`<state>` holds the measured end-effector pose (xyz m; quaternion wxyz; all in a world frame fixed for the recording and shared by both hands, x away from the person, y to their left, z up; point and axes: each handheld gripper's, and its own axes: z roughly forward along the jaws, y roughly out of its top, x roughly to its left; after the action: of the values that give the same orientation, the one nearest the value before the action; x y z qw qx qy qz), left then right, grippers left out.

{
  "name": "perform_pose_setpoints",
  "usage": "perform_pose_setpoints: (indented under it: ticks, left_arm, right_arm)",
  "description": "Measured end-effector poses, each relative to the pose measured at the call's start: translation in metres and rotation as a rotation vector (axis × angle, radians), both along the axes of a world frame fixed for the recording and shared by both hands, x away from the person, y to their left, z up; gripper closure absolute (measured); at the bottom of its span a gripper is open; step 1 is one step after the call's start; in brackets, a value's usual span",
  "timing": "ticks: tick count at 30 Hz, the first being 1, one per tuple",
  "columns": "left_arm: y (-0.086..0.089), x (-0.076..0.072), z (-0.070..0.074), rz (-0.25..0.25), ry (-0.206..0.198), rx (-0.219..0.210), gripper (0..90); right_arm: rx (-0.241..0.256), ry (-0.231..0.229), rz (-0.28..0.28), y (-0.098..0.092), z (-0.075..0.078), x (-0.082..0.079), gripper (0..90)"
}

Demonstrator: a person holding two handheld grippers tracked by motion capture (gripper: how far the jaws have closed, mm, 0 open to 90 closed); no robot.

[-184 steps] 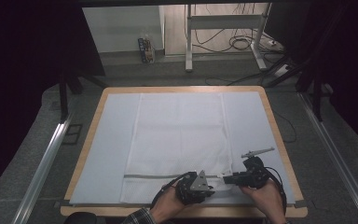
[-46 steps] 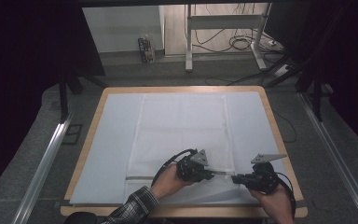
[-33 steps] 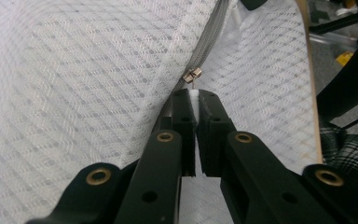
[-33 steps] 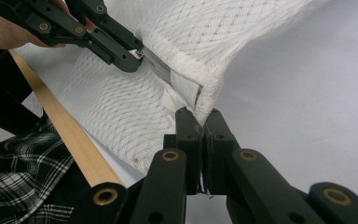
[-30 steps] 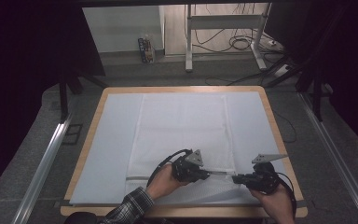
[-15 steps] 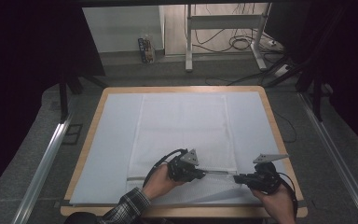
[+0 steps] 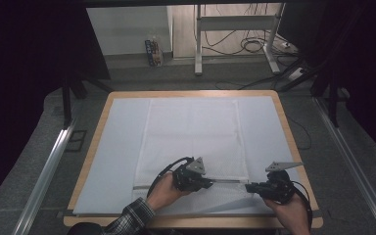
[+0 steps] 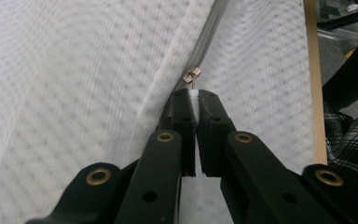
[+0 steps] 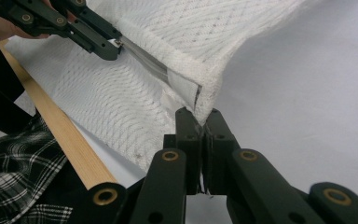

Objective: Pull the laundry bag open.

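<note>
Lying flat at the near edge of the tabletop (image 7: pixel 93 147), a white mesh bag (image 7: pixel 196 137) is held taut along its zipper (image 9: pixel 158 70). The right claw (image 9: pixel 200 119) is closed on the bag's corner; the left claw (image 8: pixel 196 99) is pinched on the white pull tab below the zipper slider (image 8: pixel 191 74). Good practice here would be keeping the corner anchored and drawing the tab straight along the track.

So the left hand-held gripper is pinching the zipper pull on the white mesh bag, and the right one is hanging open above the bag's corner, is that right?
Not quite. The right hand-held gripper is not open above the corner: the right gripper view shows its jaws closed on the white mesh bag at its corner. The left hand-held gripper does pinch the zipper pull.
</note>
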<state>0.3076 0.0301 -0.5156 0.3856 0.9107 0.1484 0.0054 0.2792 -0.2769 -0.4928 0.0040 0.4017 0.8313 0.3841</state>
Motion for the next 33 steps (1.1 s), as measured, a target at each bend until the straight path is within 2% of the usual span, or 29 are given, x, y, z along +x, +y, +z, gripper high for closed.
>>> perform_pose_setpoints:
  ticks: [6, 14, 17, 26, 33]
  left_arm:
    - [0.008, -0.002, 0.0, 0.011, 0.01, -0.009, 87.1]
    - [0.009, -0.004, 0.0, 0.007, 0.013, -0.01, 87.2]
    - [0.012, -0.003, -0.001, 0.008, 0.012, 0.001, 87.1]
    - [0.017, -0.003, 0.0, 0.014, 0.017, -0.004, 87.2]
    - [0.024, -0.003, -0.003, 0.023, 0.034, -0.011, 87.1]
  right_arm:
    - [-0.001, 0.001, 0.001, 0.0, 0.0, 0.0, 85.9]
    - [-0.007, 0.002, 0.003, 0.0, -0.001, 0.0, 85.9]
    - [-0.027, 0.0, -0.005, 0.0, -0.001, 0.0, 85.9]
    - [-0.023, -0.003, -0.004, -0.001, -0.002, 0.0, 85.9]
    - [-0.031, -0.009, 0.0, -0.002, -0.002, 0.0, 85.8]
